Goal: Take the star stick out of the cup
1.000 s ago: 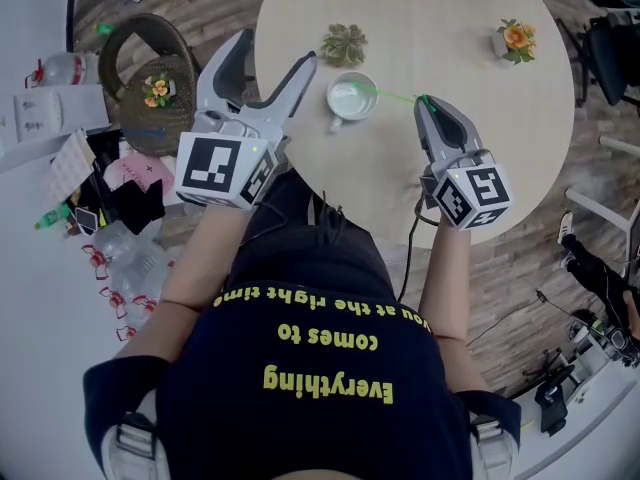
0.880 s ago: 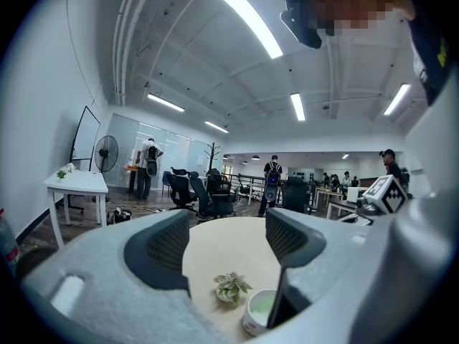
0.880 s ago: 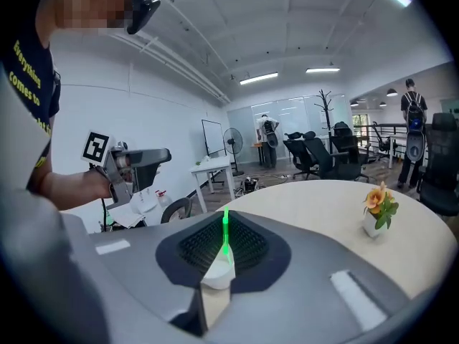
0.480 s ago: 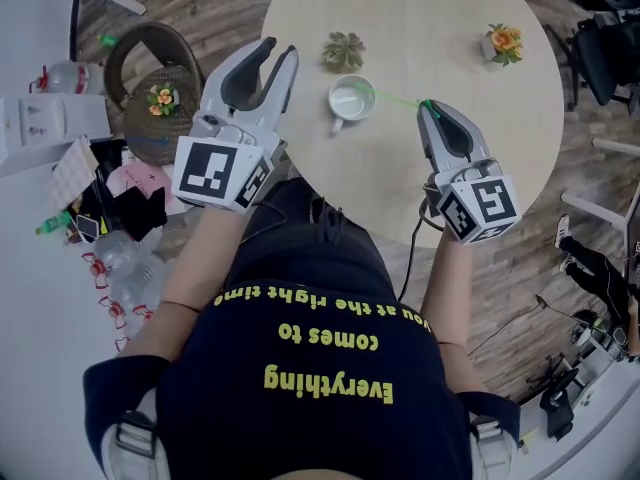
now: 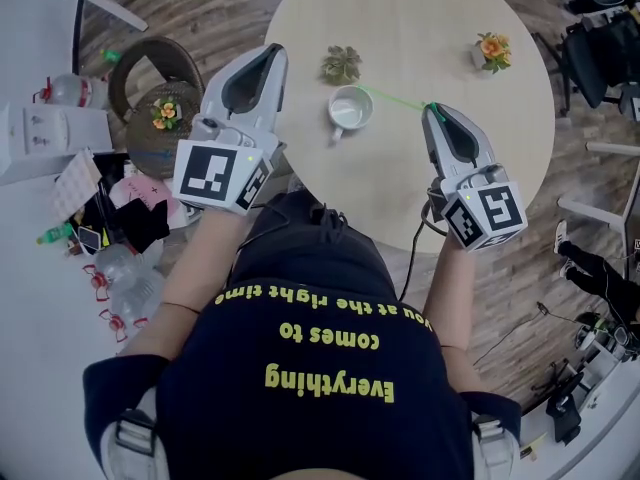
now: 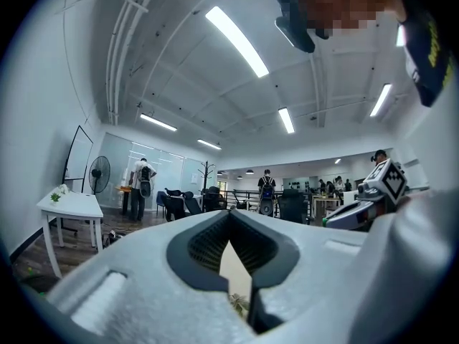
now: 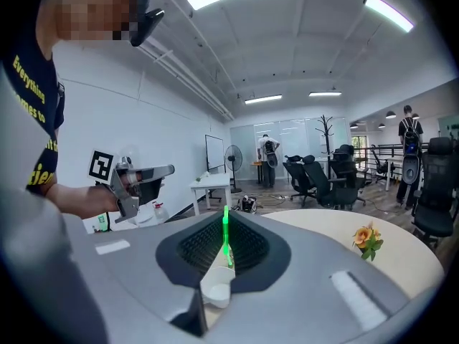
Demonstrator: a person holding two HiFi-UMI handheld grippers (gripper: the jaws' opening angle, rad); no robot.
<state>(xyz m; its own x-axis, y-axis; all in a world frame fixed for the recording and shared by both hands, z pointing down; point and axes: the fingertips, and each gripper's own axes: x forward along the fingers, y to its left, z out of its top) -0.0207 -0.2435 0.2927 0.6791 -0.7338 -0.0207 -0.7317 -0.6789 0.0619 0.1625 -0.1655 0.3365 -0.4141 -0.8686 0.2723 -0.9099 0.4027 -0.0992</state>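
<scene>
A white cup (image 5: 350, 110) stands on the round table (image 5: 420, 28), and shows small past the jaws (image 7: 217, 289) in the right gripper view. The thin green star stick (image 5: 395, 97) runs from the cup's far rim to my right gripper (image 5: 431, 111). That gripper is shut on the stick's near end, which stands up between its pads (image 7: 225, 233). I cannot make out the star, nor whether the far end is still inside the cup. My left gripper (image 5: 267, 58) hovers over the table's left edge, left of the cup, shut and empty.
A small succulent (image 5: 342, 64) sits just behind the cup, and an orange flower pot (image 5: 490, 46) stands at the table's far right. A basket with flowers (image 5: 165, 114) and floor clutter lie left of the table. Black chairs (image 5: 600, 48) stand at the right.
The left gripper's jaws went from wide open to shut with nothing between them, and it drifted slightly towards the table. The right gripper still holds the stick, nearly in place.
</scene>
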